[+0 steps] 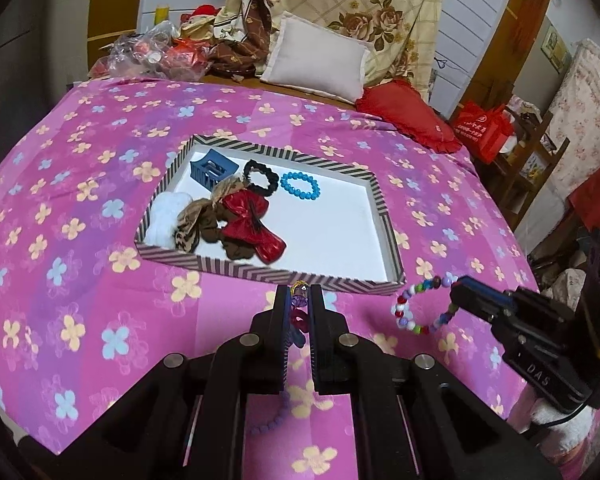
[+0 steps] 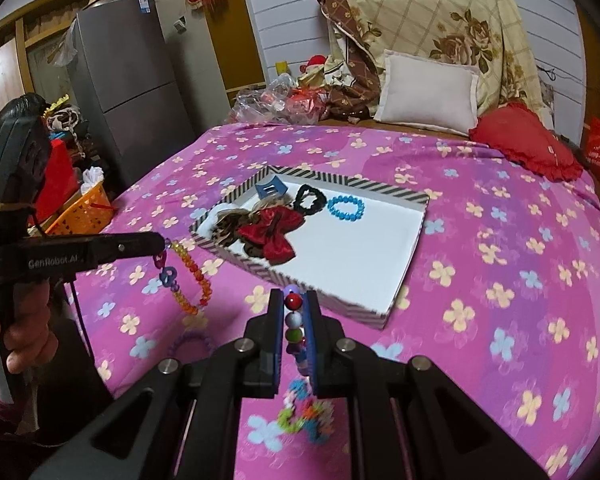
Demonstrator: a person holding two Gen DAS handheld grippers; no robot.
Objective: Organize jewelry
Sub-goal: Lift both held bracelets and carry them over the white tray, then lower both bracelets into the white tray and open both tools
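So I'm pinching a floppy orange bead bracelet [image 2: 188, 276] in my left gripper [image 1: 300, 292], a multicolor bead bracelet [image 1: 420, 304] in my right gripper [image 2: 294, 300]; both fingers clamped, beads slippery, dangling toward the tray [image 1: 260, 272].

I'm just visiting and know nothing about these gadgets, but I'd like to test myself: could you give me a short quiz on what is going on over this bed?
1. True or false: both grippers are shut on beaded jewelry.
2. Which gripper holds the orange bead strand? A) left B) right C) neither
3. Fill in: inside the striped tray, the ring of beads lying flat is coloured ____.

Key
1. True: the left gripper and the right gripper each pinch a strand.
2. A; the right one holds the multicoloured bead bracelet.
3. Blue: the blue bracelet, beside the black scrunchie.
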